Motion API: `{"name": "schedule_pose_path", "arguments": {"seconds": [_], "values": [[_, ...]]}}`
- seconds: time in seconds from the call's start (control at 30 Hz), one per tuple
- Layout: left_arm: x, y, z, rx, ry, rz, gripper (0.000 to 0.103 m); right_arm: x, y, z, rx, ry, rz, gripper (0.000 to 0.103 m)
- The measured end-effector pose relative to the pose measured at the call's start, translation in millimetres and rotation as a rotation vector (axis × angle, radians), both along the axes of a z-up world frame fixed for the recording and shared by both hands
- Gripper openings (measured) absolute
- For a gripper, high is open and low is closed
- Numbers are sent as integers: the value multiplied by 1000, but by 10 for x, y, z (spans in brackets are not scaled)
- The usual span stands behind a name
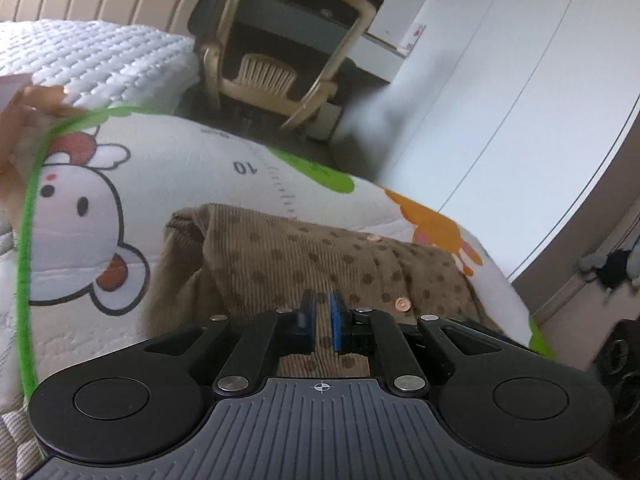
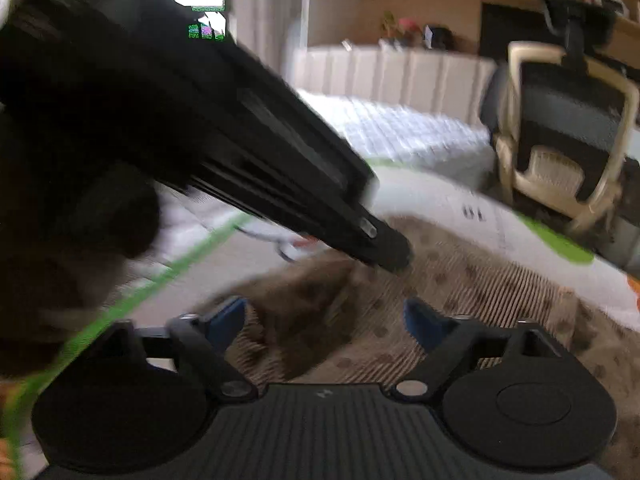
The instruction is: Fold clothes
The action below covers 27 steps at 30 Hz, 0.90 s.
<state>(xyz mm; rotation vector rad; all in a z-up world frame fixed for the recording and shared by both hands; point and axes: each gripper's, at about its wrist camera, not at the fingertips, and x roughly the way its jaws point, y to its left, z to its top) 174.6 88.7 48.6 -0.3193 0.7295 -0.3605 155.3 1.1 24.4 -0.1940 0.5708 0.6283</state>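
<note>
A brown corduroy garment [image 1: 320,248] with dark dots and copper buttons lies on a white cartoon-print mat [image 1: 80,208] edged in green. My left gripper [image 1: 322,300] has its blue pads nearly together, pinching a near edge of the garment. In the right wrist view the left gripper [image 2: 394,258] reaches in from the upper left, its tip on the garment [image 2: 480,288], which peaks up there. My right gripper [image 2: 326,312] hovers low over the near part of the garment with its blue pads [image 2: 228,316] wide apart. That view is blurred.
A beige and black office chair [image 1: 280,60] stands just beyond the mat, also visible as the chair [image 2: 560,140] at the right. A white quilted mattress [image 1: 100,52] lies behind the mat. White cabinet doors [image 1: 500,80] rise on the right.
</note>
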Motion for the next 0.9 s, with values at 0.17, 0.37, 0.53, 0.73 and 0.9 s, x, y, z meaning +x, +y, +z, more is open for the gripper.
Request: {"name": "schedule_pose_path", "arguments": {"seconds": [0.17,0.37,0.53,0.73,0.9], "values": [[42,305,-123,59,41,89,57,171,-44,-129,25,85,-40,74],[206,537,-495,116,147,160,73,168,-46,-133,24,78,-35,76],[141,422,-531,135,92,148,80,27,-350,-7,39,57,-73,79],[-62,101,-609,279,-31,126,50,-252,-1285,134,2,-98,-356,82],[-187,-25,-565,255,-38,117,14,-115,-1817,-124,-105,-31,-445,82]]}}
